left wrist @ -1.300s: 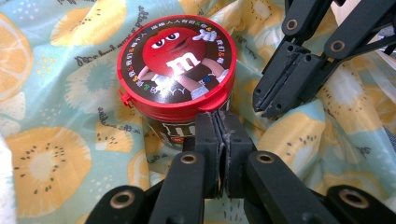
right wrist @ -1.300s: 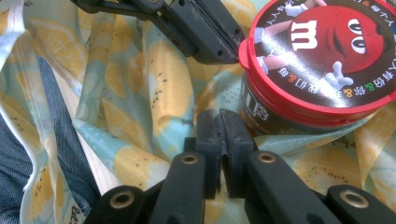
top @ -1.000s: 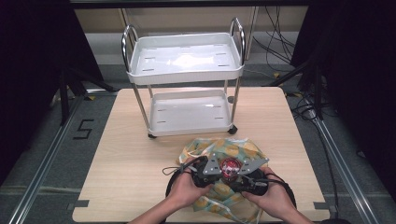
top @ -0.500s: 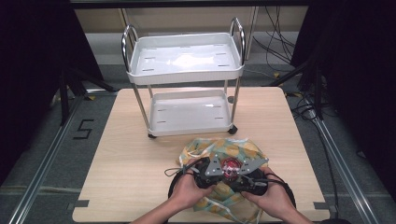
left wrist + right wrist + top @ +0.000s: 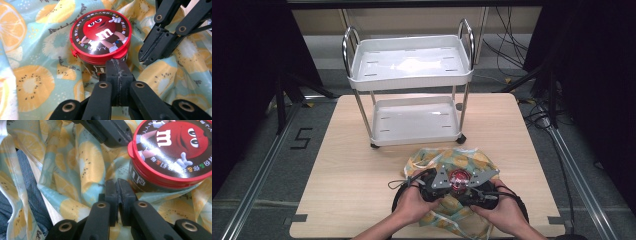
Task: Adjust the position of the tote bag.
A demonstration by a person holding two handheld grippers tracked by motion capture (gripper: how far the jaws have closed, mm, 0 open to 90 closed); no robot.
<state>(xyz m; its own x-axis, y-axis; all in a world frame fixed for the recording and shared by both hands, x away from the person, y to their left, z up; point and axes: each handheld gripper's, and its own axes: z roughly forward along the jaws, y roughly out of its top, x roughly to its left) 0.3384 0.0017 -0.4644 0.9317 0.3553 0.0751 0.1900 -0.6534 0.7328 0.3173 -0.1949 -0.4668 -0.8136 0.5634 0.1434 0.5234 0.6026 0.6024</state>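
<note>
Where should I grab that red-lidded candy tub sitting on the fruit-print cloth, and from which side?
Take the candy tub by its dark round wall just under the red lid, coming in level from the side. It stands upright on the fruit-print cloth, and the lid's overhanging rim would likely stop a slip upward. The shut left tool sits right before it and would have to open first.
</note>
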